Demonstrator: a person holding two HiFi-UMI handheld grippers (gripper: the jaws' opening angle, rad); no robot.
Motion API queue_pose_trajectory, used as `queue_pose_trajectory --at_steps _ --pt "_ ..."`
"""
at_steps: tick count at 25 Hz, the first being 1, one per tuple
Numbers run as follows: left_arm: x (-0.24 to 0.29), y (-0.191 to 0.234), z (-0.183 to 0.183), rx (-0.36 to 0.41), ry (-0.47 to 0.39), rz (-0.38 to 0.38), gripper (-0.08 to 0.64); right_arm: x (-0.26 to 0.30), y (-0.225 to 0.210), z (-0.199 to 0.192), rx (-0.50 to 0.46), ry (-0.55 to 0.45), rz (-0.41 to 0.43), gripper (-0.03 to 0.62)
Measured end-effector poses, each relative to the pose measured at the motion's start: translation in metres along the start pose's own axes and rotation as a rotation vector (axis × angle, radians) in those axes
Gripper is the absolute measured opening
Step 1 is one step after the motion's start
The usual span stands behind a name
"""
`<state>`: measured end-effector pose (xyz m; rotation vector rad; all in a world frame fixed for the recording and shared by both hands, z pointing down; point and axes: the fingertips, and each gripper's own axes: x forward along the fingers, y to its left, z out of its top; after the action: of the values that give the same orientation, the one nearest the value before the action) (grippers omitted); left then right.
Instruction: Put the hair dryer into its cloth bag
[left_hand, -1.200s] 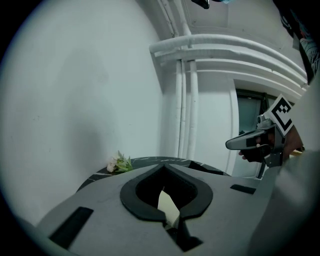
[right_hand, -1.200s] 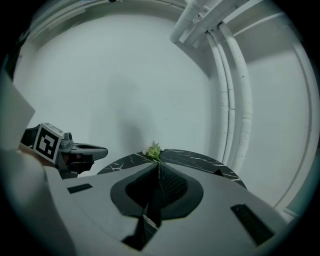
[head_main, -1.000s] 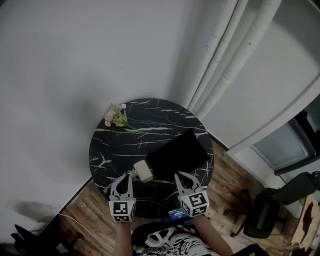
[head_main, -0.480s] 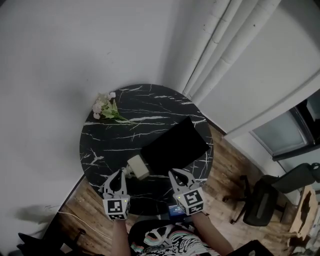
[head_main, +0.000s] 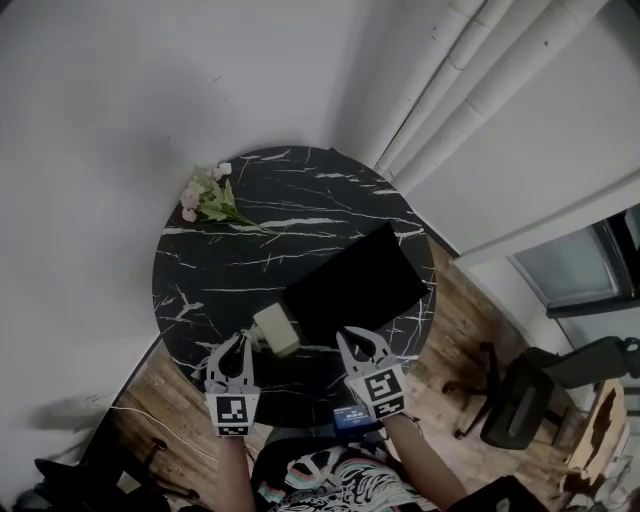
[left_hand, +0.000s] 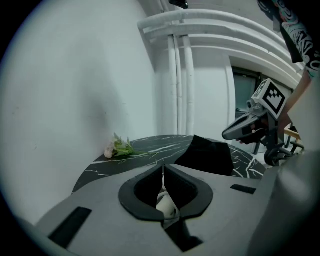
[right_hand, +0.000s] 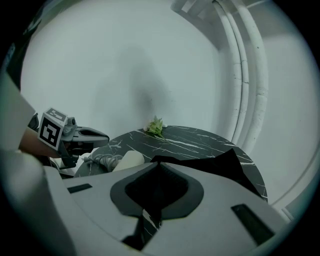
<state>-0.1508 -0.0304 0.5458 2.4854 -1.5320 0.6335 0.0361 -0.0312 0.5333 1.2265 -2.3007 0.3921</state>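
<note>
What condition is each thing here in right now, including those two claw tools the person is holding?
Hair dryer: lying on the table, outside the bag.
Cord: bundled in a coil beside the dryer.
Cloth bag: lying flat on the table.
Flowers: lying on their side near the table's far edge.
Left gripper: jaws shut, gripping nothing.
Right gripper: jaws shut, gripping nothing.

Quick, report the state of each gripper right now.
Left gripper: closed, jaws together, nothing held between them.
Right gripper: closed, jaws together, nothing visibly held.
</note>
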Motion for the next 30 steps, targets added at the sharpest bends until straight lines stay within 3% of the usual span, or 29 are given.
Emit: queue_pose_trajectory --at_steps 6,9,14,17,20,24,30 --pt "0.011 0.003 -0.021 0.105 0.093 -0.005 0.02 0.021 -0.004 -0.019 -0.055 0.066 0.001 0.021" --pt "0.016 0.004 -0.042 0.123 0.16 -0.014 0.133 0.032 -0.008 -0.033 -0.088 0.113 -0.001 0.021" --pt "0.026 0.001 -0.06 0.223 0.218 -0.061 0.185 0.049 -0.02 -0.048 -0.142 0.17 -0.026 0.023" --pt "0.026 0.006 -0.061 0.204 0.214 -0.07 0.226 0.054 -0.029 -0.048 -0.18 0.182 -0.05 0.023" --pt "0.024 0.004 -0.063 0.215 0.229 -0.124 0.257 0.06 -0.032 -0.049 -0.194 0.198 -0.052 0.027" --pt "0.024 -0.015 -0.082 0.364 0.326 -0.256 0.279 0.068 -0.027 -0.059 -0.231 0.252 -0.015 0.076" --pt "0.036 -0.017 -0.093 0.368 0.379 -0.277 0.293 0.085 -0.027 -0.081 -0.286 0.351 -0.006 0.121"
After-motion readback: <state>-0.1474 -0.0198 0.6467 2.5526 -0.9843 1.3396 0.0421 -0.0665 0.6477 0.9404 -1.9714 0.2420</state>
